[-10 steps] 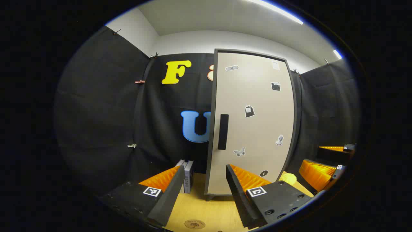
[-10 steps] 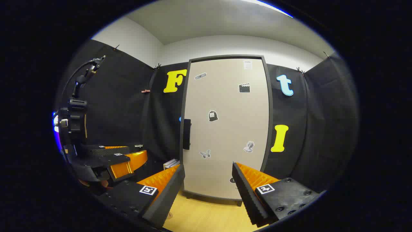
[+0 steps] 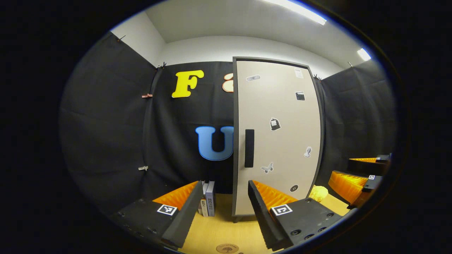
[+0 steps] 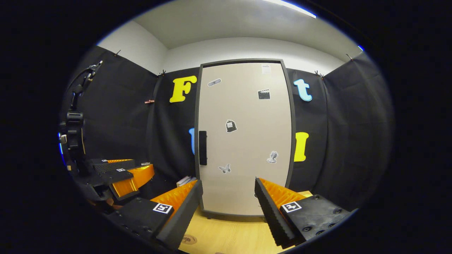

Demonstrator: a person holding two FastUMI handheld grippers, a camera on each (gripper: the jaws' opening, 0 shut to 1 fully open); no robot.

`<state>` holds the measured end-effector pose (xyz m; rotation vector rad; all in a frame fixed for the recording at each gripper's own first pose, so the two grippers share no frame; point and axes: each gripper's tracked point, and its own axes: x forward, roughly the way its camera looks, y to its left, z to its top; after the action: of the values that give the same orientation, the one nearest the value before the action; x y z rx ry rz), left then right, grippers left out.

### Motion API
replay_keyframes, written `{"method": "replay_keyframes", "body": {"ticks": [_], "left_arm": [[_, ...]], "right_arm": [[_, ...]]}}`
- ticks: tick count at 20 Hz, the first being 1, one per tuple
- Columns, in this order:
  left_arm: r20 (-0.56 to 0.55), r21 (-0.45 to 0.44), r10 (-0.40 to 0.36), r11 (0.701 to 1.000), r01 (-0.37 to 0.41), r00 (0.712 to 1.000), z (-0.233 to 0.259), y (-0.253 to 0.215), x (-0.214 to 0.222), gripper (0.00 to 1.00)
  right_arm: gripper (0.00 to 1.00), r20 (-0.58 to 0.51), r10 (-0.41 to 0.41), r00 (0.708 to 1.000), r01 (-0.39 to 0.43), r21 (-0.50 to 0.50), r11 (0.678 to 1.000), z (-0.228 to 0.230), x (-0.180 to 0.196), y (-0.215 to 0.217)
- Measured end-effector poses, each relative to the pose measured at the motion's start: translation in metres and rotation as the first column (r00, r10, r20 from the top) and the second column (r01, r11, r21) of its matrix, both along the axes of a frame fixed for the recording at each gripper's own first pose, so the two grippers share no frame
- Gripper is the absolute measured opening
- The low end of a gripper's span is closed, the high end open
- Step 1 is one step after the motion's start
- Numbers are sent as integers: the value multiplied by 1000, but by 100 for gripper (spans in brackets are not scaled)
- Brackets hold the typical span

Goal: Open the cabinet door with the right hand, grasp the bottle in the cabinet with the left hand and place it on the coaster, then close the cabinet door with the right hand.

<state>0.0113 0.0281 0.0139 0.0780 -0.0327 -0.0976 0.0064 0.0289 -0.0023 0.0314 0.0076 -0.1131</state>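
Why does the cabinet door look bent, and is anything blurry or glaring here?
Left gripper view: fisheye bows the cabinet door's right edge; ceiling light strips glare white. Right gripper view: the door bulges slightly at both sides; stickers and handle look sharp, lighting even.

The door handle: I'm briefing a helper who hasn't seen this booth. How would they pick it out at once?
Find the tall beige cabinet door with a dark frame standing on the light wooden table. Along its left edge, near mid-height, sits the black upright bar handle. The door's other marks are small scattered stickers; the handle is the one long solid black bar.
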Motion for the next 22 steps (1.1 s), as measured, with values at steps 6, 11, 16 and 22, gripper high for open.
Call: {"method": "replay_keyframes", "body": {"ticks": [6, 11, 16, 22], "left_arm": [[-8, 13, -90, 996, 91, 996, -1, 15, 14, 82], [-14, 0, -138, 990, 138, 990, -3, 32, 28, 82], [-14, -15, -216, 976, 215, 976, -3, 36, 45, 82], [-22, -11, -250, 968, 250, 968, -7, 49, 66, 82]], "right_arm": [[96, 2, -73, 997, 73, -10, 997, -1, 14, 19], [96, -33, -87, 996, 88, 21, 996, -10, 31, 37], [96, -23, -133, 991, 134, 27, 991, -7, 57, 43], [96, -25, -130, 991, 130, -8, 992, -6, 110, 61]]}}
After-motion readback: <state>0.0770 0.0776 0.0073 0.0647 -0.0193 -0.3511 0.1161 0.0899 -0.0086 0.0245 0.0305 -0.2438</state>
